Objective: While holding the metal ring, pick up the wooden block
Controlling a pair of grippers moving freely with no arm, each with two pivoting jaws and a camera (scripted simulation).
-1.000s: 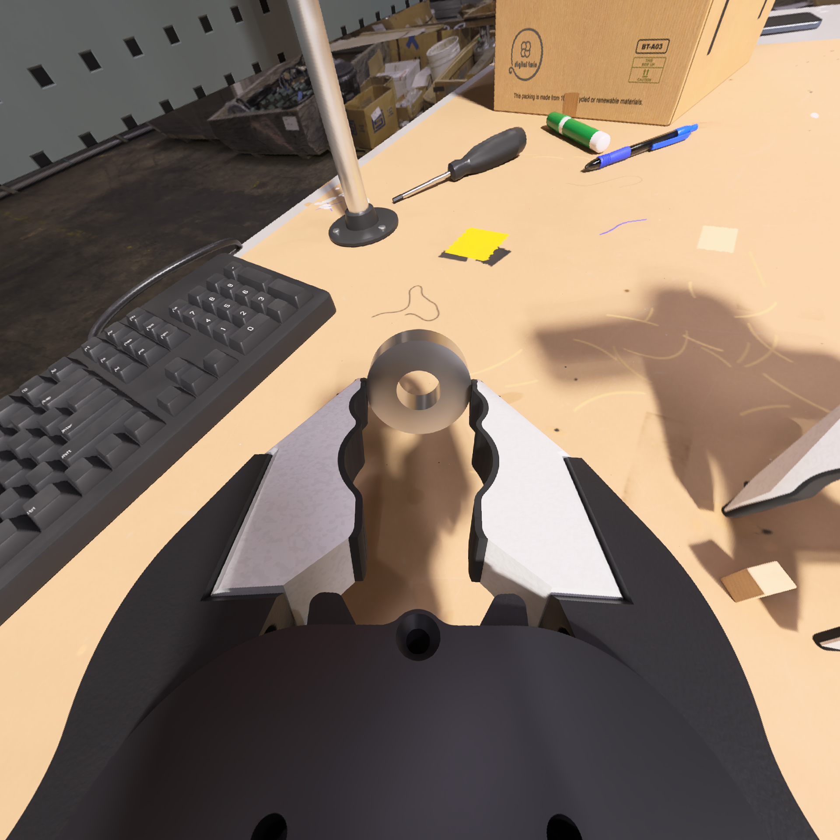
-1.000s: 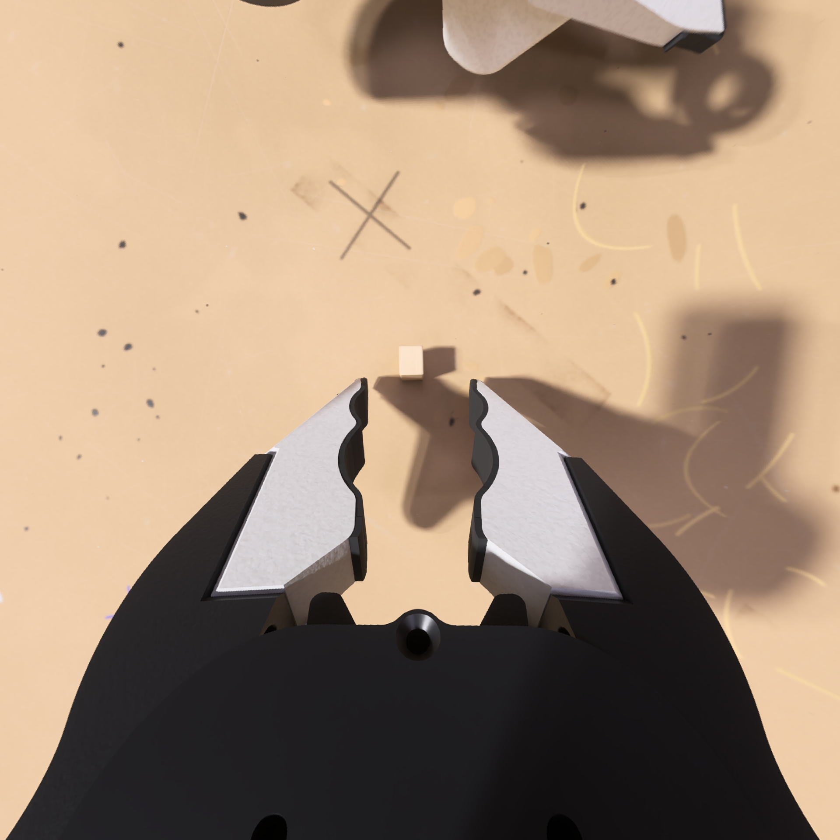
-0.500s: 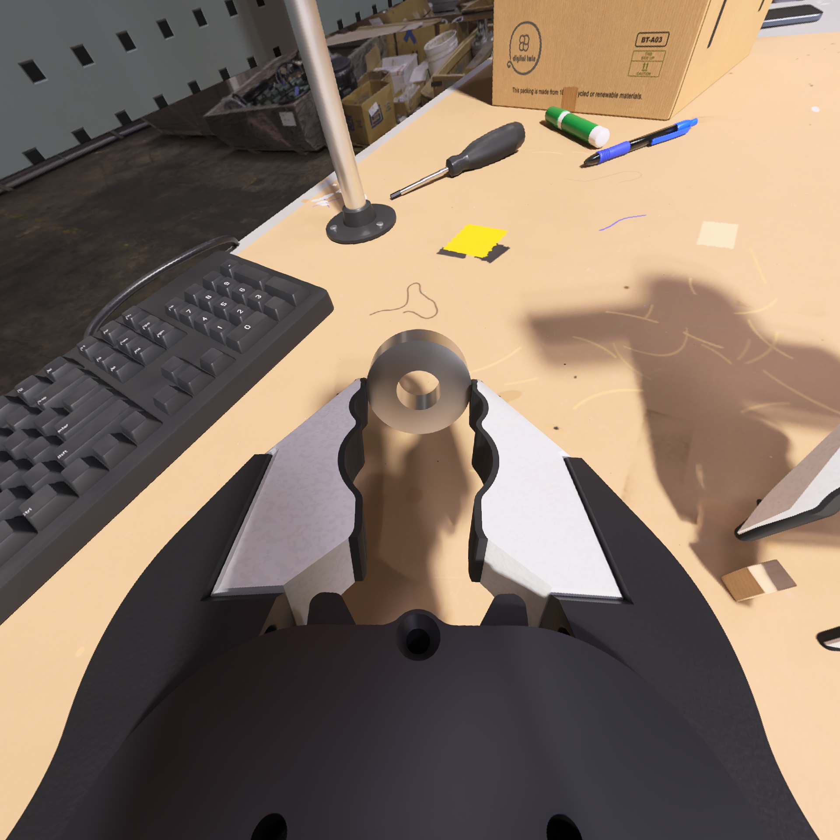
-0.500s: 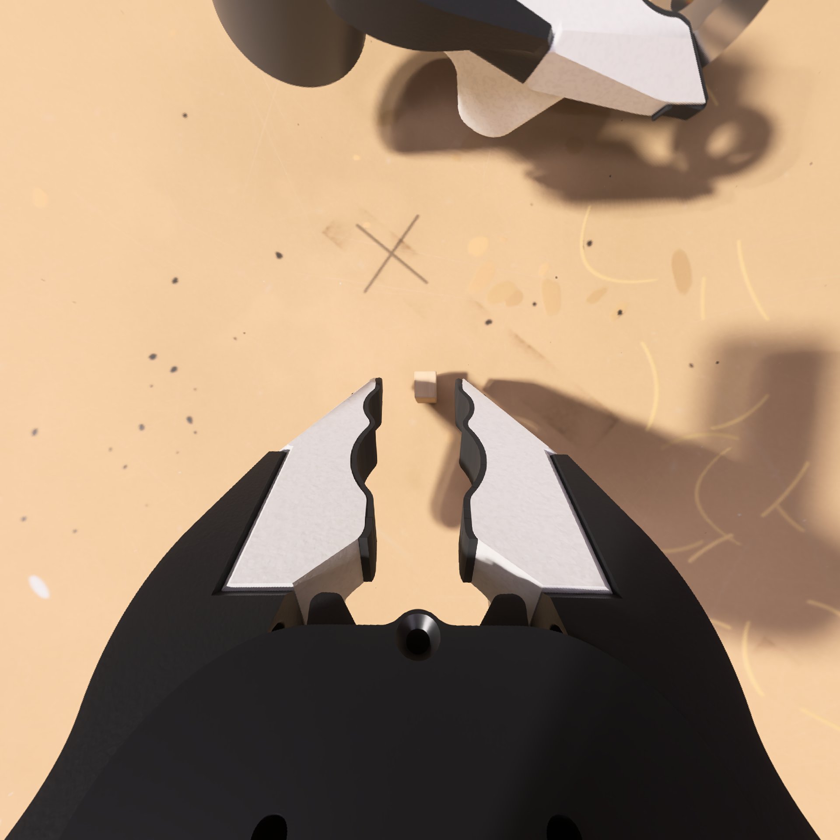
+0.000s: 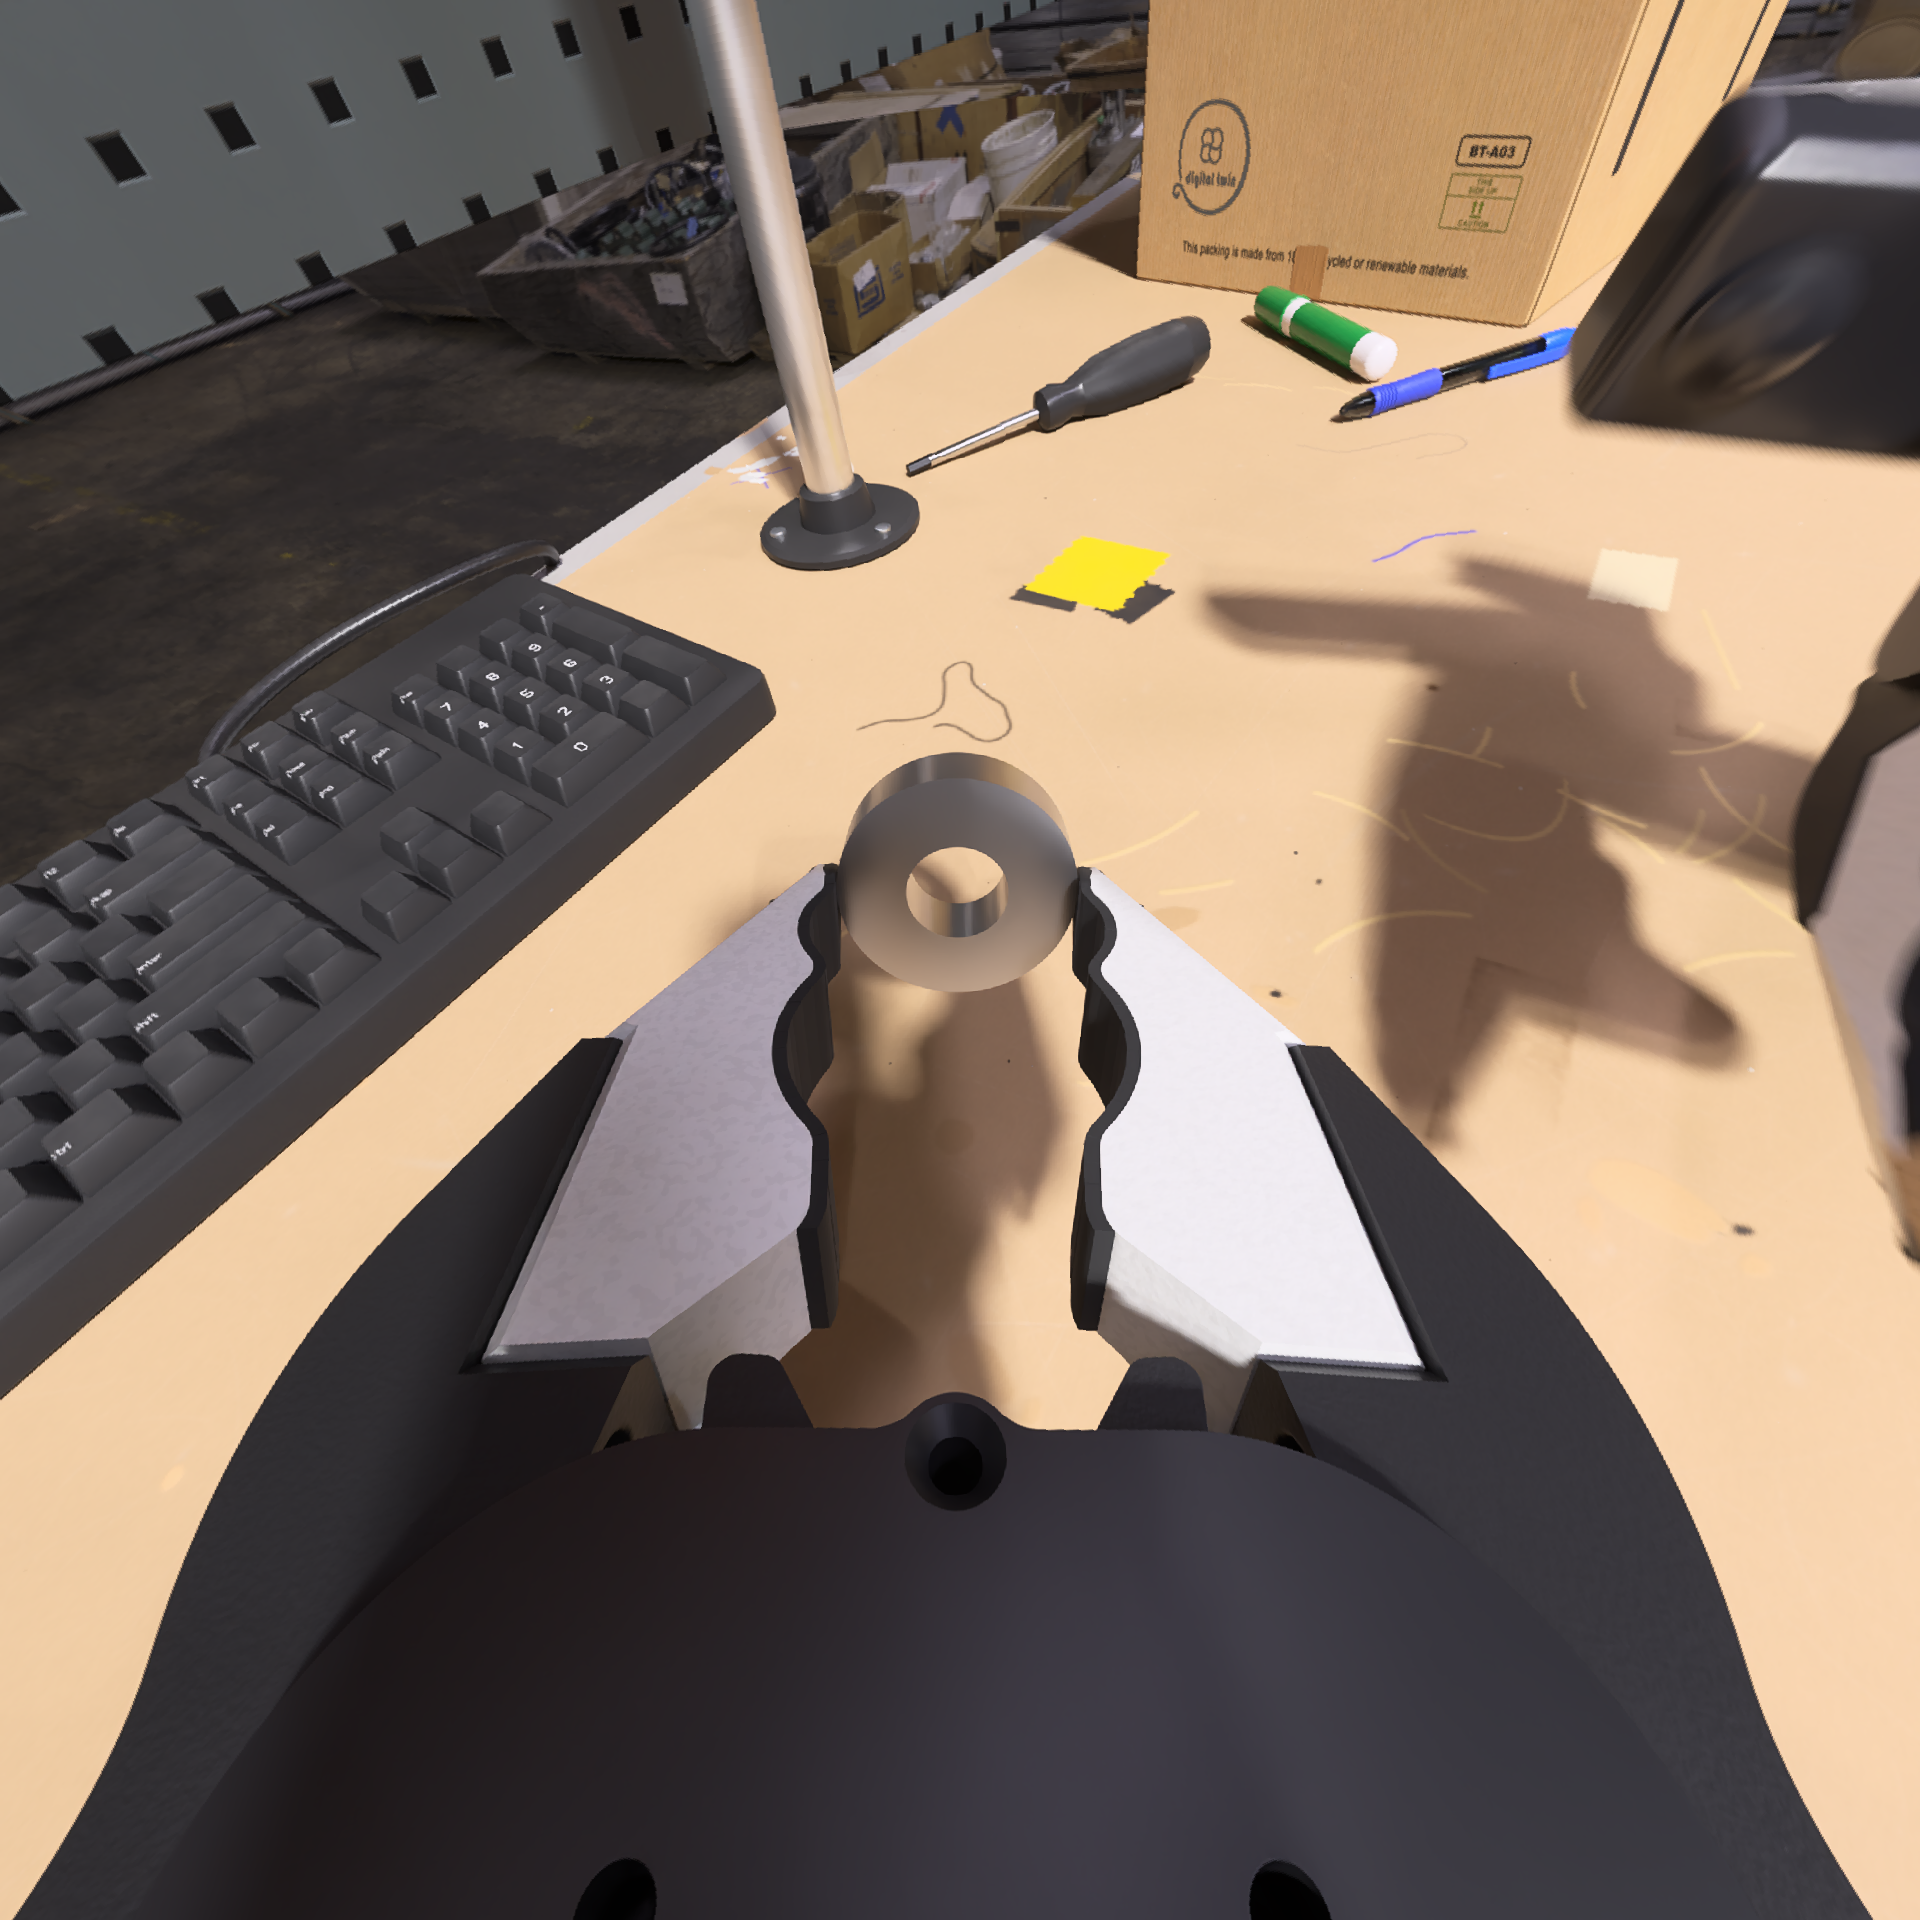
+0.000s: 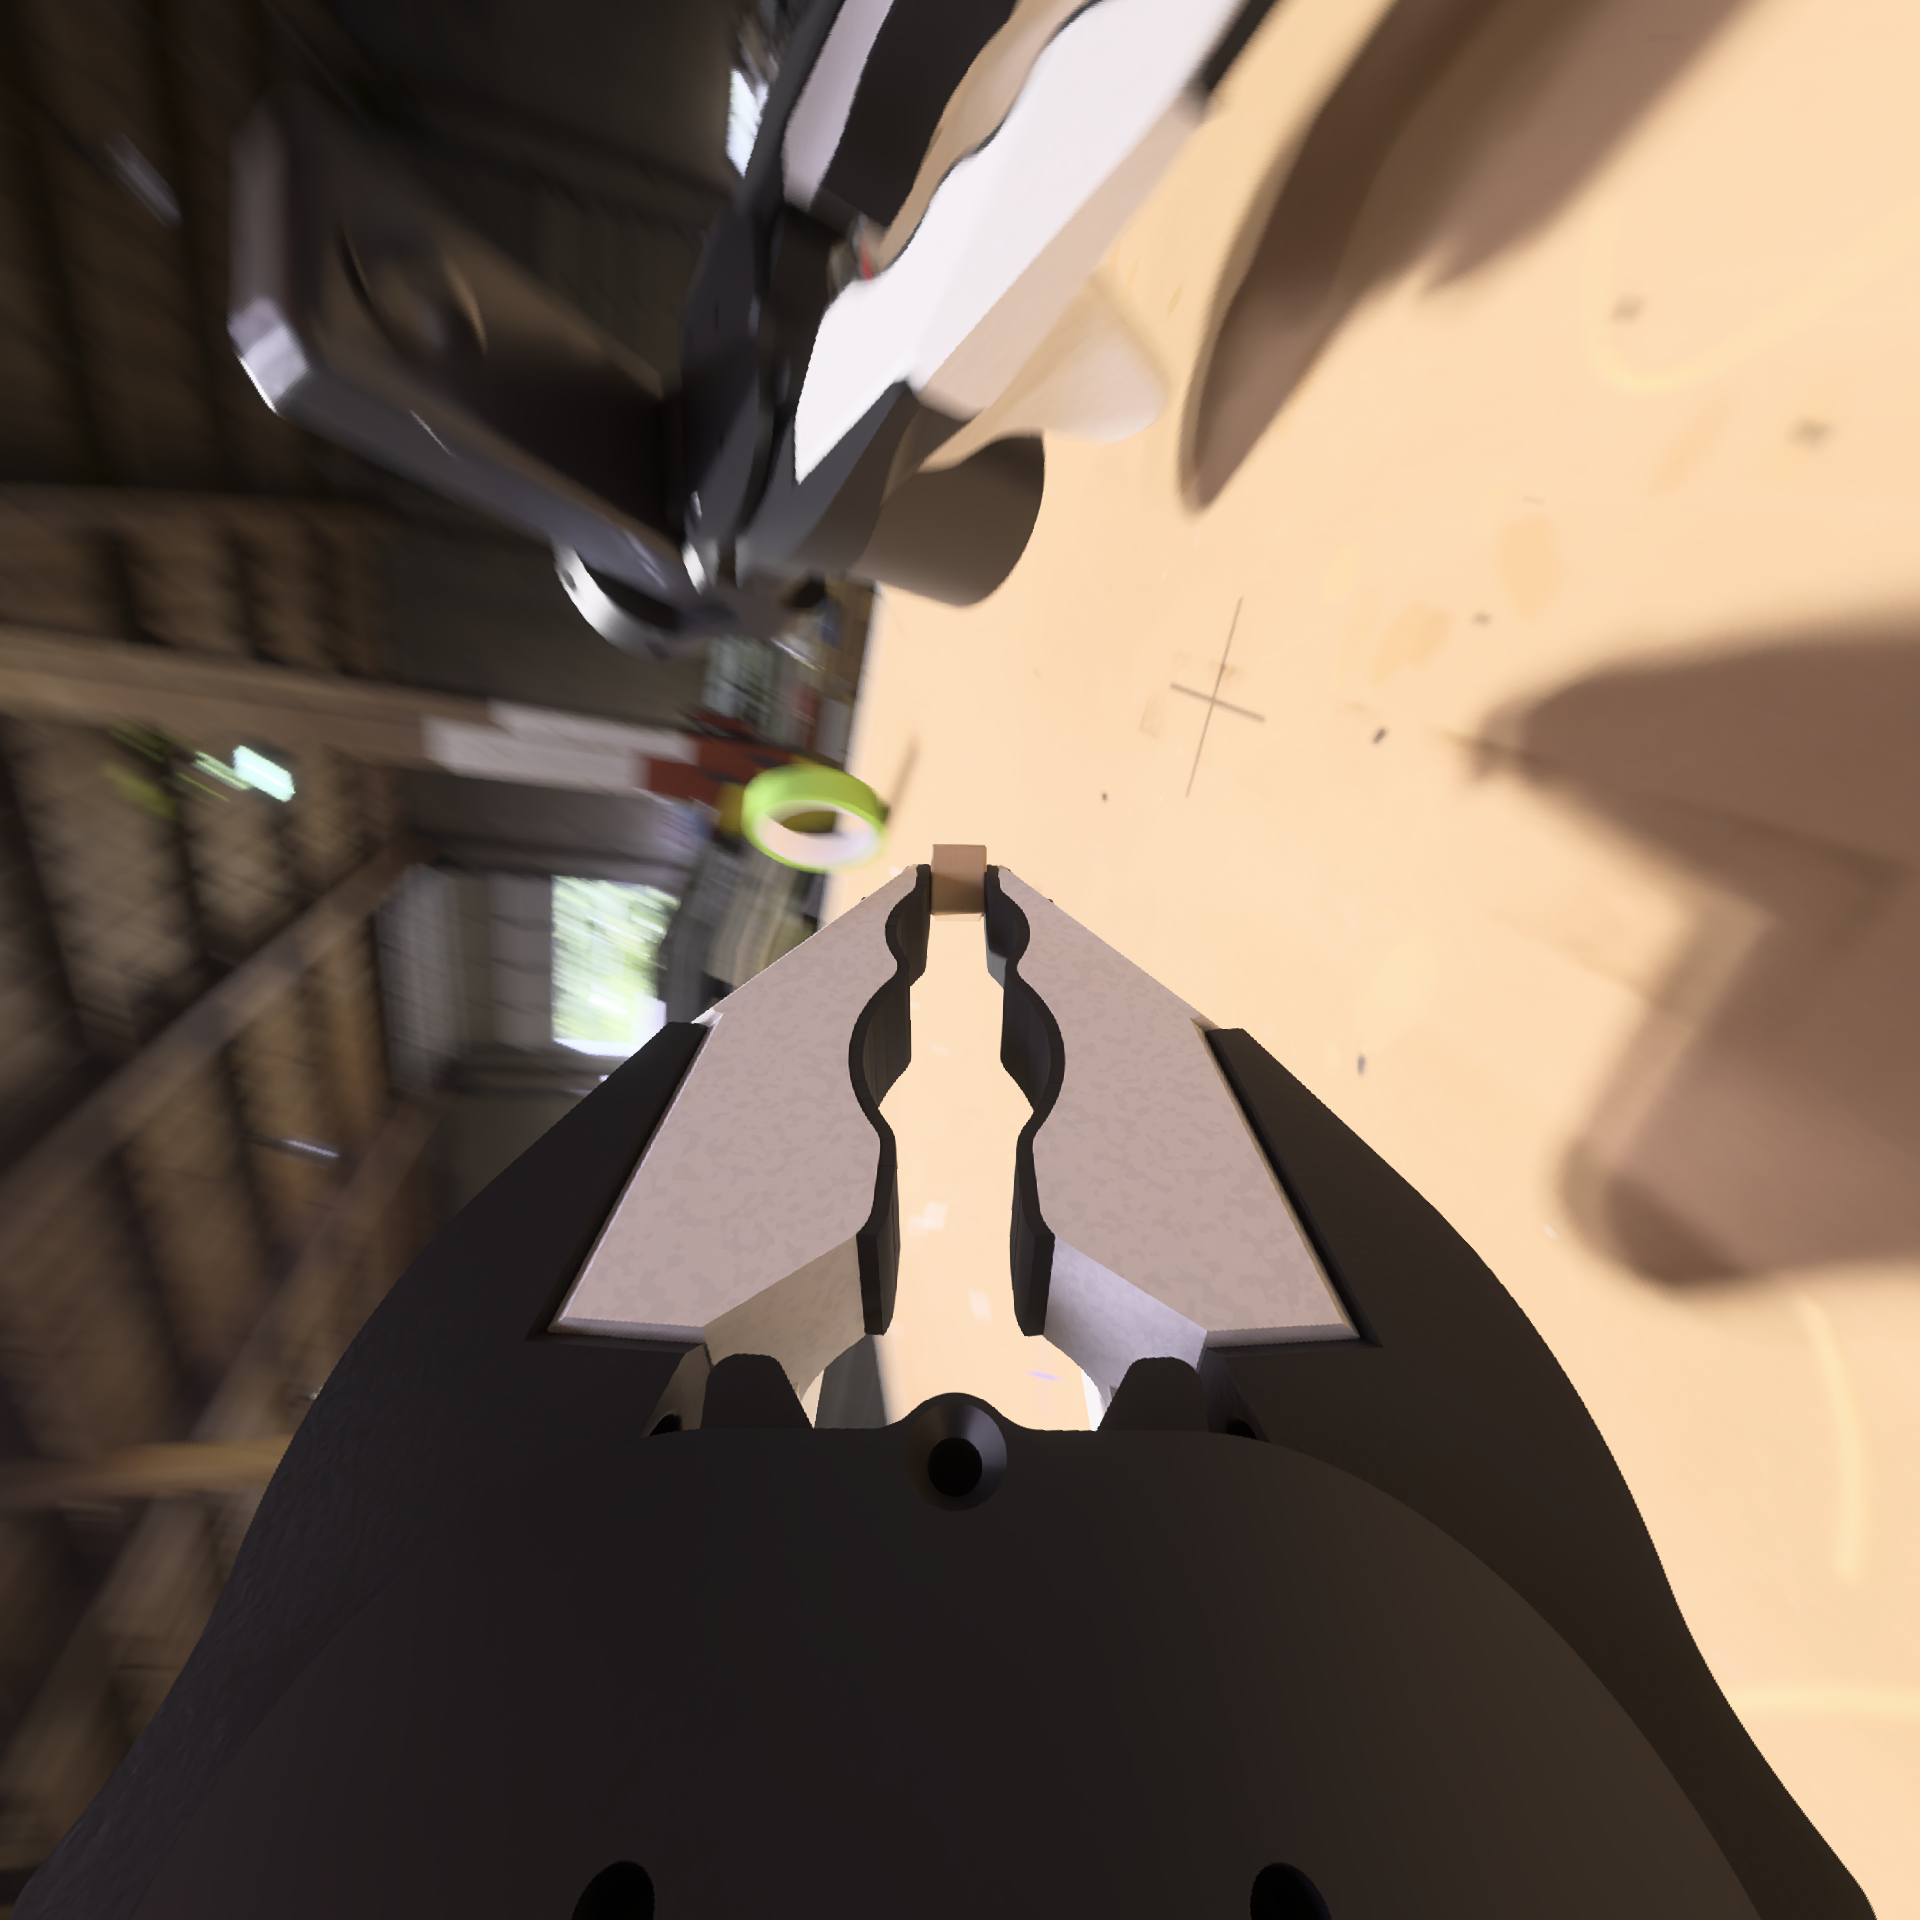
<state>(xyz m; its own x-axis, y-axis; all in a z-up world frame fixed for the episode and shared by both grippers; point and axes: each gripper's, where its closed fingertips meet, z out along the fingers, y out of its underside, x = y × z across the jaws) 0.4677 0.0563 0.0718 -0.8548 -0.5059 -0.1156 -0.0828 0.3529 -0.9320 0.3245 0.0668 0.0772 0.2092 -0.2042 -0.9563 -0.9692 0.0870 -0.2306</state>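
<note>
Holding, left: the left hand-held gripper [image 5: 956,883] is clamped on the metal ring [image 5: 956,873], pinched at its fingertips, bore facing back toward the camera, clear above the counter [image 5: 1351,1299].
Holding, right: the right hand-held gripper [image 6: 956,883] is narrowed onto the wooden block [image 6: 957,879], a small pale cube caught only at the very tips of its fingers.
Step in hand: by my reading, lifting the block away; the right view is rolled sideways and blurred, so the move looks fast.
Doing it well: keep the squeeze steady and slow the swing, since the grip is shallow and a cube that small could flick out. Leave the left grip alone.
Edges: to the left of the left hand-held gripper lies a keyboard [image 5: 312,883], with the counter's edge beyond it; ahead and left stands a metal pole [image 5: 790,312] on a base.
Ahead: screwdriver [image 5: 1091,384], green marker [image 5: 1320,332], blue pen [image 5: 1455,369] and cardboard box [image 5: 1403,156], all well apart.
Open room: bare counter lies ahead-right of the ring. The two bodies sit near each other, so the right one should rise away from the left.
Also: a green tape roll [image 6: 816,826] just left of the block in the right view.
</note>
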